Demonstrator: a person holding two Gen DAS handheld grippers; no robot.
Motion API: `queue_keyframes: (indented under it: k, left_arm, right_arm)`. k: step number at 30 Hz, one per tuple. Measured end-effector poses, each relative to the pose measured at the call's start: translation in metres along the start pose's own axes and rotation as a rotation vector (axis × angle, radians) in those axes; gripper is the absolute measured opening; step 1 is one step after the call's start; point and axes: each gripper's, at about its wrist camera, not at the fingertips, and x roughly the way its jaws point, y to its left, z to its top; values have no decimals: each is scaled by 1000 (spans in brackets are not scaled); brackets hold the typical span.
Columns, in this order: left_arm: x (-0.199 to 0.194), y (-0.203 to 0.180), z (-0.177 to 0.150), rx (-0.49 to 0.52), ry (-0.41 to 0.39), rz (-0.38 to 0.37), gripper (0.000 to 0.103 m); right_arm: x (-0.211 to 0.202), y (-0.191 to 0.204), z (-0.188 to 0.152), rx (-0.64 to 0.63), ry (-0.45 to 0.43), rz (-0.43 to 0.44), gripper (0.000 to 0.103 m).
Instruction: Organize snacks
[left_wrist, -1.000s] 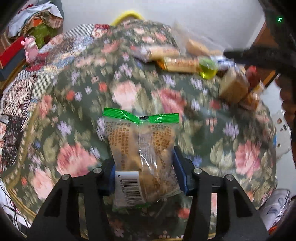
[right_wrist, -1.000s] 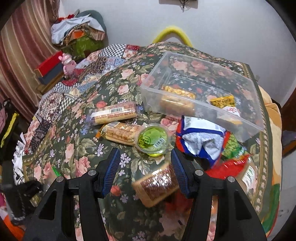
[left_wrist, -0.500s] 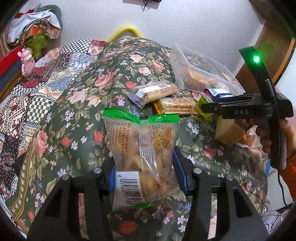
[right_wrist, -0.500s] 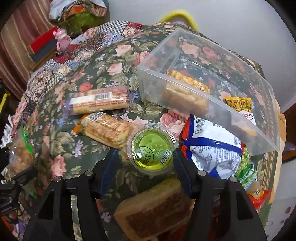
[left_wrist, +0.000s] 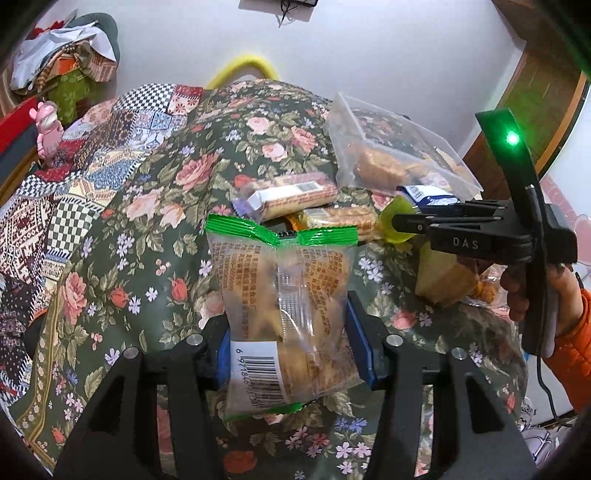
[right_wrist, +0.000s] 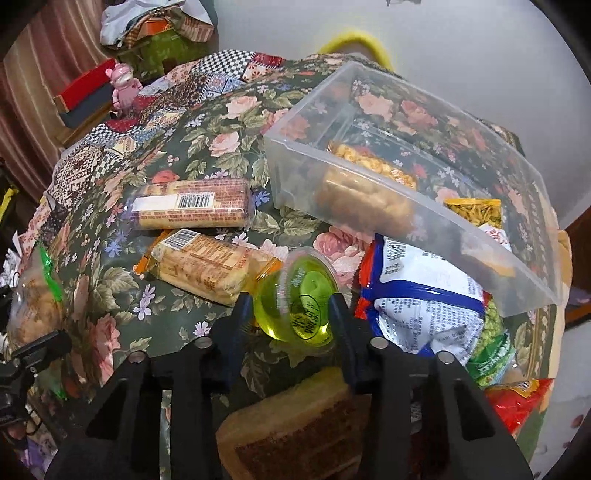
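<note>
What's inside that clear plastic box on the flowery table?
The clear box holds a bag of golden biscuits and a yellow snack packet. Its cloudy front wall blurs whatever else lies at the near end.

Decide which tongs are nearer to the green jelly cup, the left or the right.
Right. The right tongs are closing around the jelly cup, one finger on each side. The left tongs are off to the side, gripping a cookie bag.

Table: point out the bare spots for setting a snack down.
Free: the cloth left of the bin, behind the barcode roll. Crowded: around the jelly cup and the blue bag in front of the bin.
</note>
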Motion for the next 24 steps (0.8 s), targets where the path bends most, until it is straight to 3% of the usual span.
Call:
queue_keyframes:
  k: [2, 4, 7, 12, 14, 17, 19, 24]
  left_arm:
    - [-5, -4, 3, 7, -13, 1, 52]
    - [-9, -8, 7, 13, -27, 2, 52]
    - [-16, -14, 9, 15, -49, 6, 52]
    - [-21, -15, 7, 3, -55, 11, 52]
    - [-20, -13, 6, 1, -48, 15, 52]
    - [-18, -10, 7, 0, -43, 22, 52]
    - [-17, -8, 8, -2, -44, 22, 52]
    - [-9, -3, 10, -11, -37, 16, 52]
  right_arm:
    - [-9, 1, 0, -4, -24, 13, 13]
    - [-19, 2, 2, -11, -40, 19, 6]
    - [-21, 2, 2, -10, -27, 53, 6]
    - [0, 7, -2, -20, 39, 52, 21]
    - [3, 13, -1, -39, 31, 33, 42]
    - [8, 15, 3, -26, 21, 22, 58]
    - [12, 17, 4, -29, 15, -5, 64]
    - [26, 15, 6, -13, 17, -35, 65]
